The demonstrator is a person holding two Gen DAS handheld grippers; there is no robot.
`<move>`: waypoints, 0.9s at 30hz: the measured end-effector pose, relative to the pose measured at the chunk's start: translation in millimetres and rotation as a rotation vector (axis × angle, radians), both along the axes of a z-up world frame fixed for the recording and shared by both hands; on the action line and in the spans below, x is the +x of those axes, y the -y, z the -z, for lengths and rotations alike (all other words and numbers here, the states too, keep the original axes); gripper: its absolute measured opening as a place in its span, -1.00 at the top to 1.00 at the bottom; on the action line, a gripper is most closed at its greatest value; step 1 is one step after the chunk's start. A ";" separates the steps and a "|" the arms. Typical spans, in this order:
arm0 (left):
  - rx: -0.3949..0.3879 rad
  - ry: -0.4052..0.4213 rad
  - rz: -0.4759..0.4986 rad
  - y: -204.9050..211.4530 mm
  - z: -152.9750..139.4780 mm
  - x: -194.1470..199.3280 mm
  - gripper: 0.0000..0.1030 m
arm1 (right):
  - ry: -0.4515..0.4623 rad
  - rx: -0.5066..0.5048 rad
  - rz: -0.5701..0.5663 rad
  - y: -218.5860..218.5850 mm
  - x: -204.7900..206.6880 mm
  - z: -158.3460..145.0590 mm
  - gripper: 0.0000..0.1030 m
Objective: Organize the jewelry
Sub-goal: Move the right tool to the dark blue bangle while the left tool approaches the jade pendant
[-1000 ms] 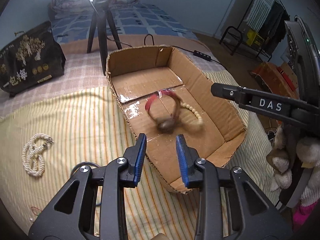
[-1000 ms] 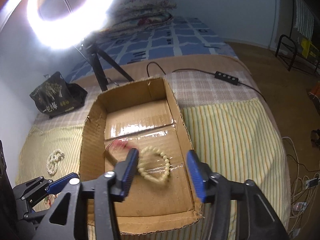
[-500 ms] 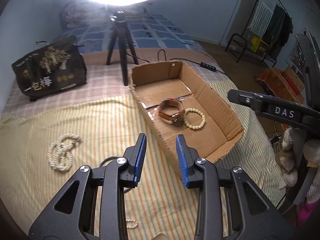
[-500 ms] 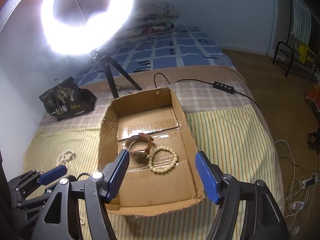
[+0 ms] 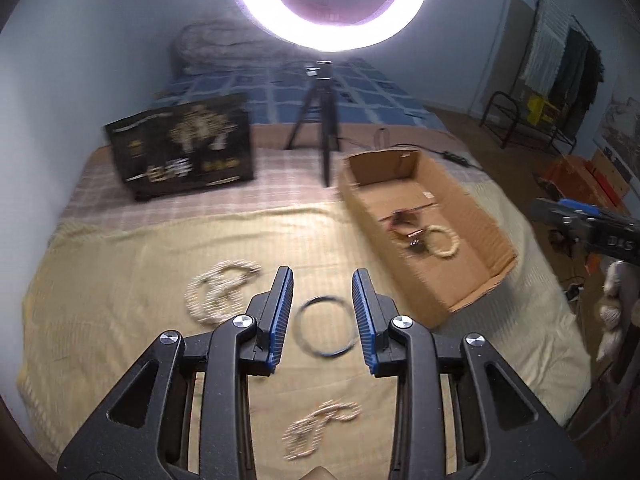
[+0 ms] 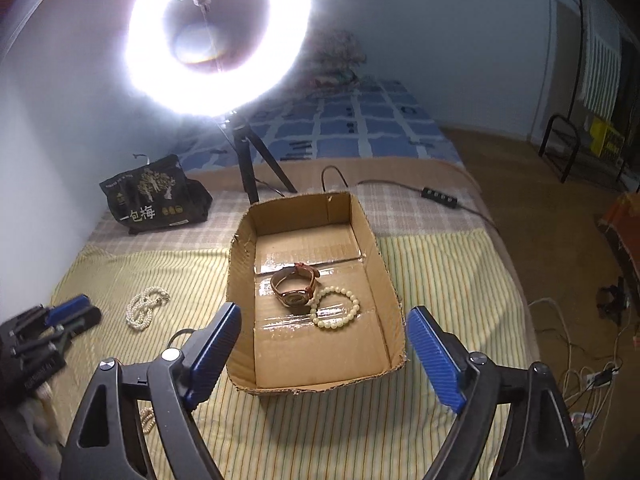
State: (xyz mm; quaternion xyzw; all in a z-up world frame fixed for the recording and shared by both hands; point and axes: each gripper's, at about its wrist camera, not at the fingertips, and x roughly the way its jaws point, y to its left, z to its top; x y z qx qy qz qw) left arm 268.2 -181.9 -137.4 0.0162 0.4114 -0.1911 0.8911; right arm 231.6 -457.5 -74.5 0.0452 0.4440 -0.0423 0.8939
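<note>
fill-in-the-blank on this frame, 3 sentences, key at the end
1. The watch and the bead bracelet lie inside the ____.
2. The dark ring lies on the striped cover, seen between the fingers of the ____ gripper.
3. The right gripper holds ____; its jaws have just been opening.

Missing words: cardboard box; left; nothing

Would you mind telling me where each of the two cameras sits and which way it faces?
Left wrist: on the left gripper, angled down at the bedspread; its empty fingers frame a dark ring, and the right gripper shows at the right edge.
Right wrist: on the right gripper, angled down at the cardboard box; its jaws have just been opening, nothing between them; the left gripper shows lower left.
Shared: box, watch, bead bracelet, pearl necklace, ring light.
</note>
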 end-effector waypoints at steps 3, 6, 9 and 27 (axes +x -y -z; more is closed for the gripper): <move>0.030 -0.008 -0.031 -30.2 4.7 -1.2 0.41 | 0.019 -0.030 -0.027 -10.6 -9.4 -1.9 -0.78; 0.051 -0.024 -0.062 -60.1 11.0 -5.3 0.41 | 0.018 -0.070 -0.061 -24.8 -15.6 -1.6 -0.96; 0.069 -0.044 -0.099 -89.4 19.2 -10.3 0.41 | -0.026 -0.108 -0.110 -42.1 -17.9 2.3 -0.96; -0.009 -0.206 -0.084 -153.6 78.3 -38.3 0.41 | -0.167 0.002 -0.306 -128.5 -12.4 42.4 -0.69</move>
